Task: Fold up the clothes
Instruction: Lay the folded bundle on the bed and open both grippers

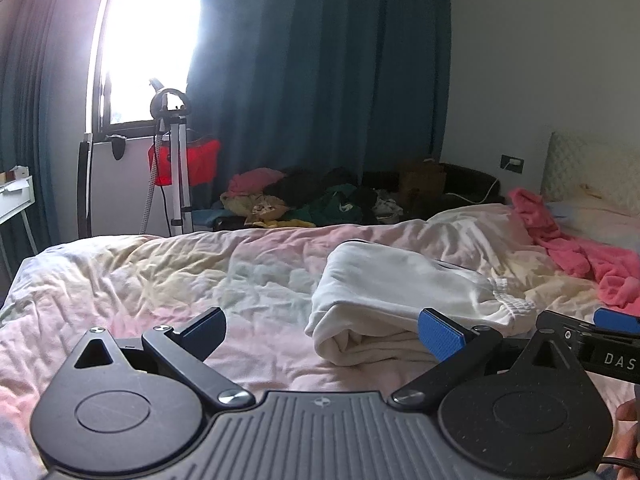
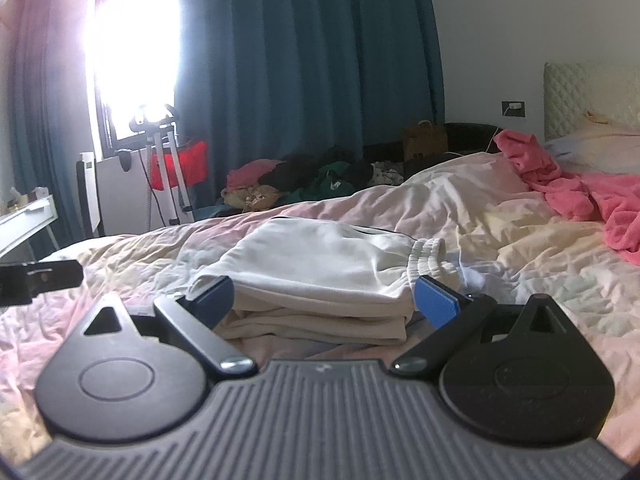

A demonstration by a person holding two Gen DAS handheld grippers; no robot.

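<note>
A white garment (image 2: 320, 264), folded into a thick stack with an elastic cuff on its right, lies on the pale pink bedsheet (image 2: 500, 240). My right gripper (image 2: 326, 300) is open, its blue pads on either side of the stack's near edge, with the cloth between them. My left gripper (image 1: 322, 334) is also open, low over the sheet. The same garment (image 1: 400, 292) lies just ahead and to its right, beside the right-hand pad. The right gripper (image 1: 592, 326) shows at the left wrist view's right edge, and part of the left gripper (image 2: 60, 276) at the right wrist view's left edge.
A pink garment (image 2: 580, 188) lies crumpled near the headboard (image 2: 592, 96) at the right. A heap of mixed clothes (image 1: 312, 196) sits beyond the bed's far side, under dark blue curtains. A metal stand (image 1: 176, 152) and a white table (image 1: 16, 196) are at the left.
</note>
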